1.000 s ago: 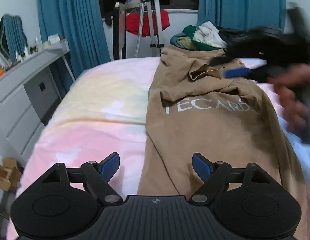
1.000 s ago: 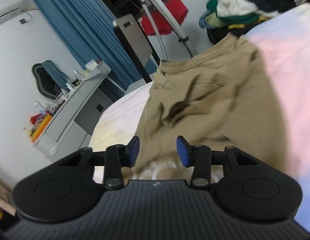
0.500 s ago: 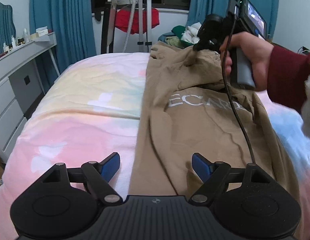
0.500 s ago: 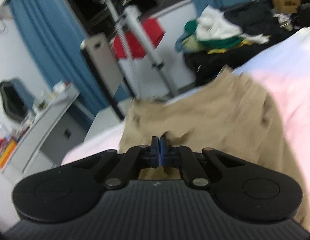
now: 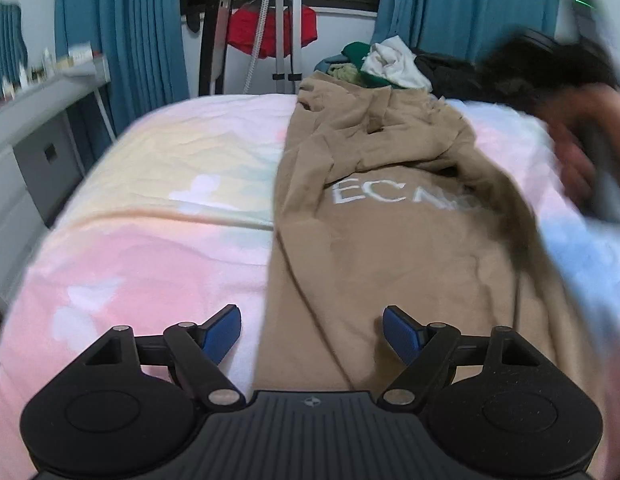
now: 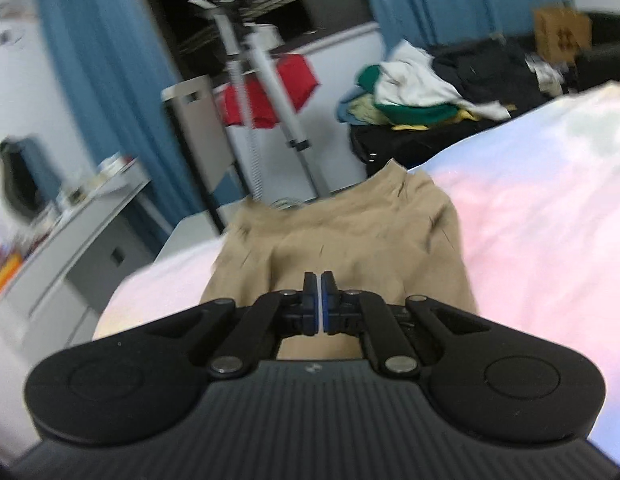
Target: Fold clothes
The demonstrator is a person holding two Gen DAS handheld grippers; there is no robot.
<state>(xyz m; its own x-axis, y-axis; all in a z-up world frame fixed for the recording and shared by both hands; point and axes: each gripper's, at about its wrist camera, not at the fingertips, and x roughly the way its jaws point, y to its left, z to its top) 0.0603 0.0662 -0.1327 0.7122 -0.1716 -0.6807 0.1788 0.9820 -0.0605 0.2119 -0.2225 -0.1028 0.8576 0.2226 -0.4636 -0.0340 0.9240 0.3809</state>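
A tan T-shirt (image 5: 390, 248) with white lettering lies lengthwise on the pastel bedsheet (image 5: 157, 200), its far end rumpled. My left gripper (image 5: 312, 330) is open, low over the shirt's near left edge, holding nothing. My right gripper (image 6: 320, 292) has its jaws closed, above the shirt's far part (image 6: 342, 236); no cloth shows between the pads. In the left wrist view the right gripper and hand (image 5: 566, 128) are a blur at the right, beside the shirt's far right side.
A heap of clothes (image 5: 382, 64) lies past the bed's far end. A clothes stand with a red garment (image 5: 269, 36) and blue curtains (image 5: 121, 28) are behind. A grey desk with drawers (image 5: 25, 128) runs along the left.
My right gripper shut over the shirt's far part, then swung off to the right. The shirt's upper right has been pulled flatter. My left gripper stayed open in place.
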